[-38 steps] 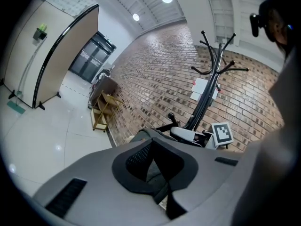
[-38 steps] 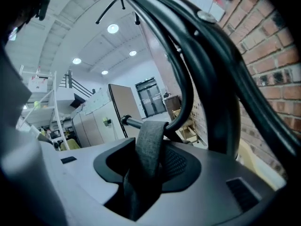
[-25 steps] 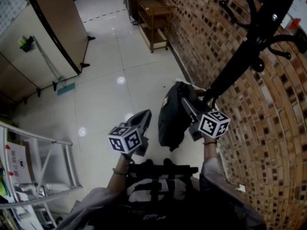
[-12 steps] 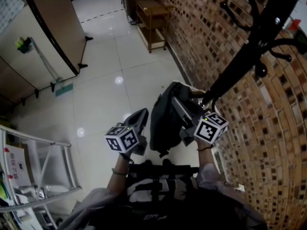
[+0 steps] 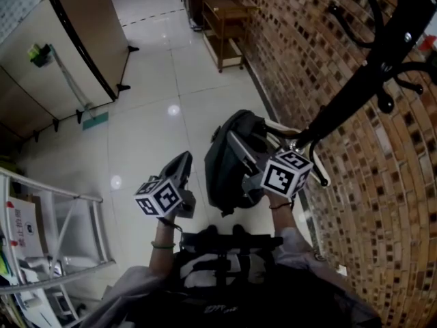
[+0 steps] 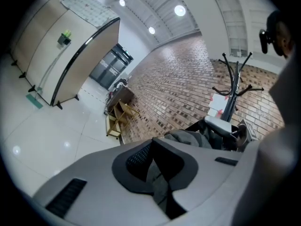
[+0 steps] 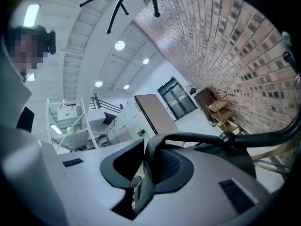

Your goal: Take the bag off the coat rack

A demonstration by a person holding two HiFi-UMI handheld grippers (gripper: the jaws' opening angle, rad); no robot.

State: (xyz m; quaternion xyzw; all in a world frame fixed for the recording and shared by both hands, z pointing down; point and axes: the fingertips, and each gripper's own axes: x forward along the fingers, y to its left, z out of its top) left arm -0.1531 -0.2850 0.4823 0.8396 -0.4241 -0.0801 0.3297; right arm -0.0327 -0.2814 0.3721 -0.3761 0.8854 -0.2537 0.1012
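A dark bag (image 5: 222, 162) hangs beside the foot of the black coat rack (image 5: 362, 80), close to the brick wall. My right gripper (image 5: 232, 139) reaches into the top of the bag. In the right gripper view its jaws are closing, with the bag's black strap (image 7: 149, 173) squeezed between the pads, and a knob-tipped rack hook (image 7: 228, 138) sits just beyond them. My left gripper (image 5: 183, 160) hovers left of the bag without touching it. Its jaws (image 6: 157, 166) stand a narrow gap apart with nothing between them. The bag (image 6: 188, 138) and the rack (image 6: 233, 102) show past them.
A brick wall (image 5: 307, 46) runs along the right. A wooden shelf unit (image 5: 222, 29) stands against it further back. A curved wooden partition (image 5: 75, 39) is at the left, and a metal frame (image 5: 61, 231) at lower left. Glossy tiled floor (image 5: 150, 115) lies between.
The bag has swung left and up, away from the rack's pole, together with my right gripper. My left gripper has drifted left and a little down.
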